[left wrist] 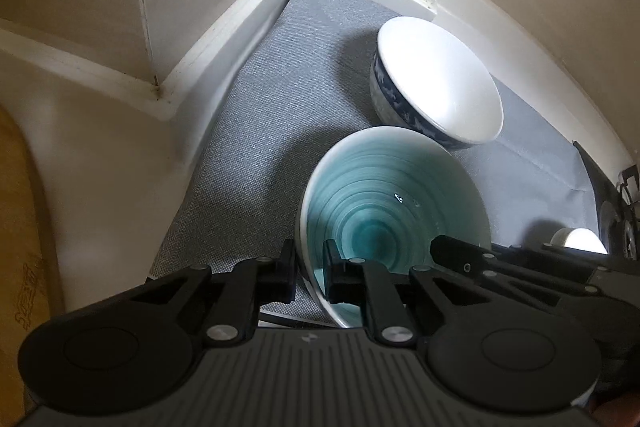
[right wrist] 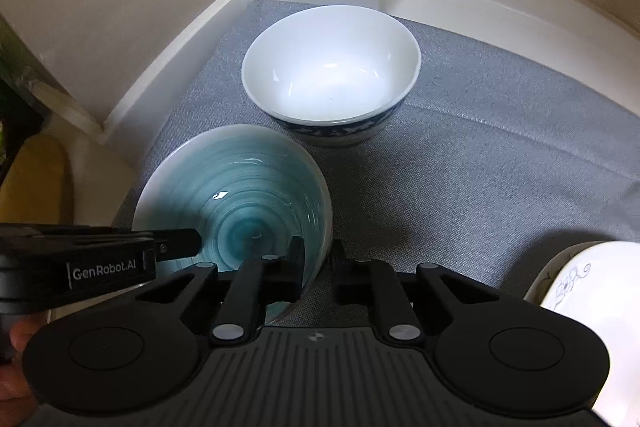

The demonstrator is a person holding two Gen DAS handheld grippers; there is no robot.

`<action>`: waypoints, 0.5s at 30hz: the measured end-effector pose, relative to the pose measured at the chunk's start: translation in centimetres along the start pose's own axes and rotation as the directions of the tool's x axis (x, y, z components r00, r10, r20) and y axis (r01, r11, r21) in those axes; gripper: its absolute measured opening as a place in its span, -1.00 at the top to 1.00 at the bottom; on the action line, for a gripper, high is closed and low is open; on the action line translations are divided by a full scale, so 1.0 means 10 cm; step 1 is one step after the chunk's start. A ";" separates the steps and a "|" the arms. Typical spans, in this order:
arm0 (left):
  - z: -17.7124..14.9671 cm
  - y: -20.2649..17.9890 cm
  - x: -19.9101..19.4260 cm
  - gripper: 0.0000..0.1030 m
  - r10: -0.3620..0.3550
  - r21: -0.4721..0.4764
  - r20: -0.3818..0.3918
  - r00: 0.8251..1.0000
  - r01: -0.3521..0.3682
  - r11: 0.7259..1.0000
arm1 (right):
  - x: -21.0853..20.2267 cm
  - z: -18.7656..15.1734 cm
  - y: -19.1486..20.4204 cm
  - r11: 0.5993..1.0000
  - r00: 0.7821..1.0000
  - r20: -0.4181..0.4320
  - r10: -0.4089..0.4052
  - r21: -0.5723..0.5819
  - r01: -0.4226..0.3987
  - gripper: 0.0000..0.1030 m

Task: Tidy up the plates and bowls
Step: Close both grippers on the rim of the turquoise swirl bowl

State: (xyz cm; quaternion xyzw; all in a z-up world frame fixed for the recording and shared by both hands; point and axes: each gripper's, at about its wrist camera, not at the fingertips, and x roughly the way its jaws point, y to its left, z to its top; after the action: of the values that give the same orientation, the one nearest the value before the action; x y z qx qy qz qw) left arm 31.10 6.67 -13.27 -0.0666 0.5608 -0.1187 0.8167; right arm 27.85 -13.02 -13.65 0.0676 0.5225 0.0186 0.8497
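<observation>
We look down on a grey woven mat that covers a surface edged by a raised white ledge, with cream walls rising behind and a white post standing at the back corner.

Toward the mat's back edge stands a white bowl with a dark blue patterned band around its outside, upright. Just in front of it, closer to the mat's front-left edge, is a teal bowl with a pale rim and rings of blue-green glaze spiralling to a darker centre. The two bowls sit very close; we cannot tell whether they touch.

Both of our claws are clenched on the teal bowl's rim. The left gripper pinches the rim on one side, one finger inside and one outside. The right gripper pinches the opposite side the same way.

At the mat's front-right edge, part of a white dish with a thin dark scroll pattern shows.
</observation>
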 end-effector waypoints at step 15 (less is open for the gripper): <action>-0.13 0.05 -0.50 0.74 0.004 -0.016 0.108 0.994 -0.003 1.000 | -0.30 0.06 0.13 0.999 0.997 0.075 0.027 -0.039 -0.024 0.72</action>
State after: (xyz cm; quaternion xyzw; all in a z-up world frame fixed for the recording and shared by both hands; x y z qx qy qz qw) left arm 28.22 8.49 -9.31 -0.0783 0.5169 -0.1092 0.8454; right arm 27.10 -12.15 -10.51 0.0588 0.4887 0.0368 0.8697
